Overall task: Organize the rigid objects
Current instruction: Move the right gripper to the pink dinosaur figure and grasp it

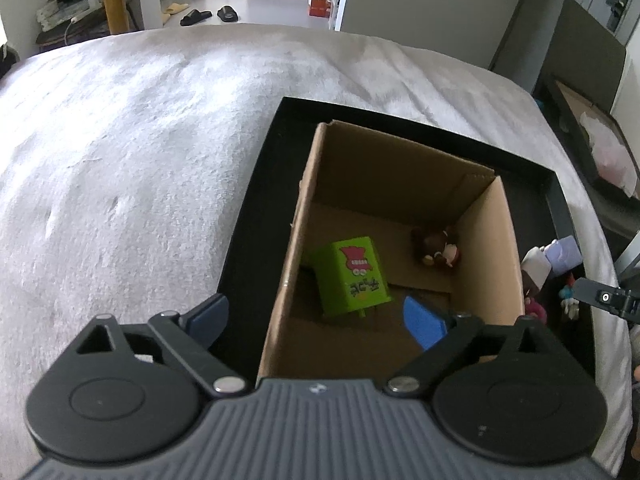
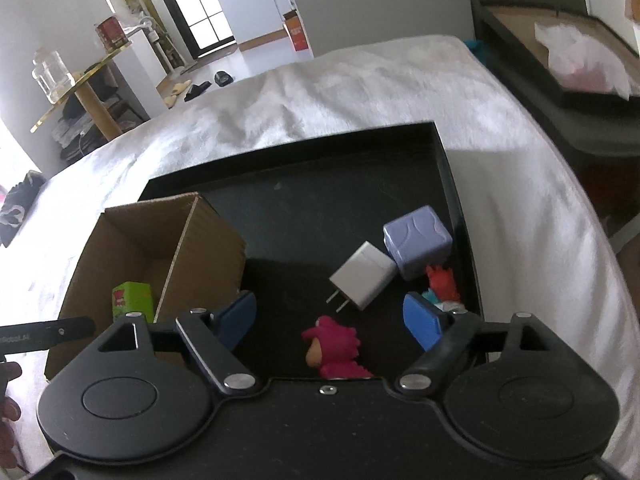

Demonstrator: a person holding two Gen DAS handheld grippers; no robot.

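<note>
1. Rigid objects sit in two groups on a black tray that lies on a white-covered bed: some inside an open cardboard box at the tray's left, the others loose on the tray floor to the right.
2. Left tongs point steeply down over the near edge of the box. Both blue pads stand wide apart with nothing between them, so the grip is released.
3. Below them, on the box floor, lies a green charger with a red cartoon figure and short writing I cannot read. A small brown figurine sits in the far right corner.
4. Right tongs tilt down over the tray's near right part, pads spread and not pressing on anything.
5. A magenta dinosaur figure stands between the spread pads, at the near edge of view.
6. Farther off lie a white plug adapter, prongs pointing near-left, touching a lilac cube.
7. A red and teal figure is partly hidden behind the right pad.
8. Fingers of a hand show at the left edge of the right wrist view.
</note>
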